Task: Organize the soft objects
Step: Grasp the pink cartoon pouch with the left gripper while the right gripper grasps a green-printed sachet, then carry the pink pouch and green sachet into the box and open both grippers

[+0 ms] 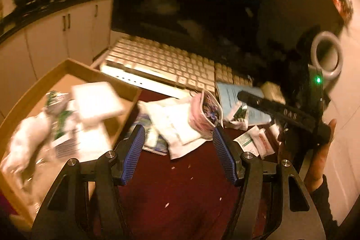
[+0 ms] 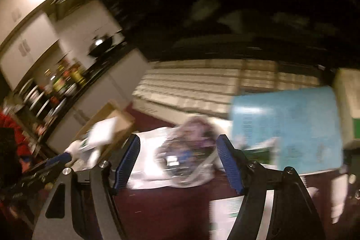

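Maroon tabletop (image 1: 180,190); both tongs (image 1: 177,145) (image 2: 177,156) gape.

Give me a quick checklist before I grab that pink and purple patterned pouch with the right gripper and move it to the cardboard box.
1. Right gripper jaws open: ok, spread wide.
2. Pink and purple patterned pouch lined up between the jaws: ok, though the view is blurred.
3. Nothing held already: ok, both grippers hold nothing; left gripper is open too.
4. Pouch free of neighbours: not ok, it lies on white packets.
5. Room in the brown cardboard box: cannot tell, white items already pile inside.
6. Blue paper sheet clear of the right jaw: cannot tell, too blurred.
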{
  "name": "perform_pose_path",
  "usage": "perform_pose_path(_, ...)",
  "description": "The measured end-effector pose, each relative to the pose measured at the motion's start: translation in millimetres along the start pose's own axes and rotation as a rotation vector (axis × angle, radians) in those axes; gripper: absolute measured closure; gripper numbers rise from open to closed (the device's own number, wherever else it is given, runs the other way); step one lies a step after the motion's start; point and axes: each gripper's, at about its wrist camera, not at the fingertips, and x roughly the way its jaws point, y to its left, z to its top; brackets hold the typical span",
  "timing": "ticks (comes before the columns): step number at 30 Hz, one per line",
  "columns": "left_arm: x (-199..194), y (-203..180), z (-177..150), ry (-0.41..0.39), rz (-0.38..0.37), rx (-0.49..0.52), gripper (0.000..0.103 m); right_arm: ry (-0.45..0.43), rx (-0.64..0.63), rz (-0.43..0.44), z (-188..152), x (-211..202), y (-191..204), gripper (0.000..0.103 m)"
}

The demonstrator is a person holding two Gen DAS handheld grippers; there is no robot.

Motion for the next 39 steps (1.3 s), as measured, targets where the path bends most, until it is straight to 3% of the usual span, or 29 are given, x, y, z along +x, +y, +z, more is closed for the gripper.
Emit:
perform_pose_path(5, 58, -24, 16, 0.087, -0.006, 0.027, 0.04, 0.005, 0.083, -0.105, -1, 9, -35, 0.032)
perform_pose_path(12, 122, -39, 35, 0.198, 0.018, -0.006, 0.04, -0.006, 0.128, -0.122, -2, 1, -56, 0.032)
perform_pose_path(18, 155, -39, 35, 0.248, 0.057, -0.025, 0.04, 0.088, 0.15, -0.09, -8, 12, -56, 0.032)
perform_pose_path(21, 154, -40, 31, 0.214, 0.064, -0.032, 0.043, 0.096, 0.138, -0.103, -12, 18, -52, 0.032)
perform_pose_path(22, 153, -41, 30, 0.207, 0.058, -0.034, 0.057, 0.094, 0.115, -0.122, -13, 18, -47, 0.032)
perform_pose_path(27, 141, -43, 22, 0.172, 0.032, -0.027, 0.073, 0.089, 0.038, -0.205, -19, 21, -34, 0.033)
perform_pose_path(32, 116, -24, 14, 0.15, 0.0, -0.113, 0.075, 0.092, -0.029, -0.271, -23, 26, -25, 0.041)
perform_pose_path(39, 80, 1, -15, 0.105, -0.073, -0.22, 0.075, 0.1, -0.039, -0.259, -25, 26, -20, 0.049)
